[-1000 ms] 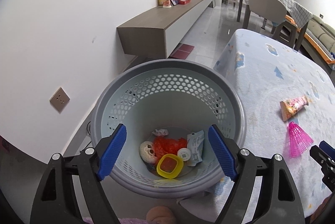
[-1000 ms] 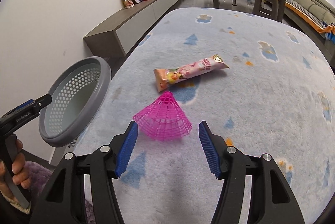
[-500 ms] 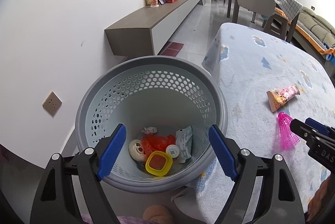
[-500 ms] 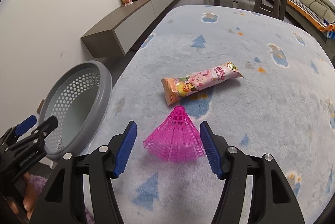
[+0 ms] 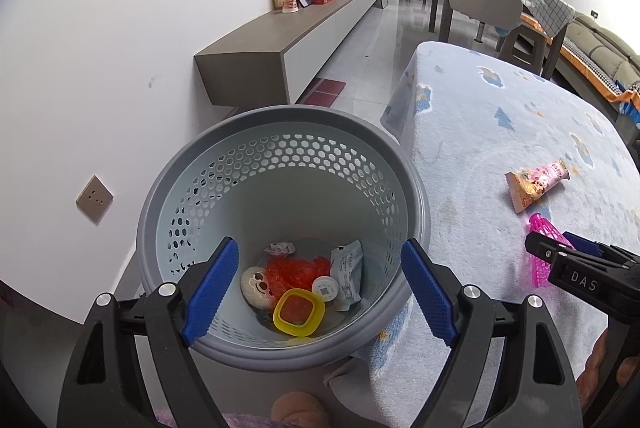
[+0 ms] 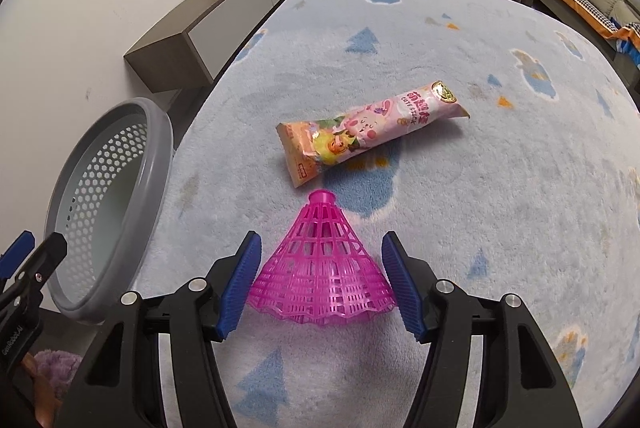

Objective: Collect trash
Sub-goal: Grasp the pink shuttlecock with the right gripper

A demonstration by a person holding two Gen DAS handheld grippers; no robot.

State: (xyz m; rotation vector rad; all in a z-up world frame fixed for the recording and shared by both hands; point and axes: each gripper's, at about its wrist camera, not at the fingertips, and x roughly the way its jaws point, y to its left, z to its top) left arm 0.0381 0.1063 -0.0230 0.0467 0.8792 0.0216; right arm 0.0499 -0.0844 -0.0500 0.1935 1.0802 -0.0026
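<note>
The work surface is a table (image 6: 480,188) under a fleecy pale-blue cover printed with darker blue shapes; it fills the centre and right of the right wrist view. A white wall takes the upper left of both views. A long low cabinet (image 5: 280,40) runs along that wall toward the top centre, carrying photo frames and small items. A wall socket (image 5: 94,198) sits at the left edge of the left wrist view. A chair (image 5: 480,0) and a sofa (image 5: 592,44) stand at the upper right.

A round grey basket (image 5: 280,120) with a perforated wall stands just beside the table edge, centre of the left wrist view. It holds a yellow lid (image 5: 299,313), crumpled orange plastic, a pale packet, a small white disc and other scraps.

2 items lie on the cover: a snack wrapper (image 6: 372,132) and, near it, a pink shuttlecock (image 6: 324,264).

The left gripper (image 5: 316,288) has wide-open jaws, empty, framing the basket. The right gripper (image 6: 320,284) has open jaws with the shuttlecock skirt between them; contact with the pads cannot be confirmed.
</note>
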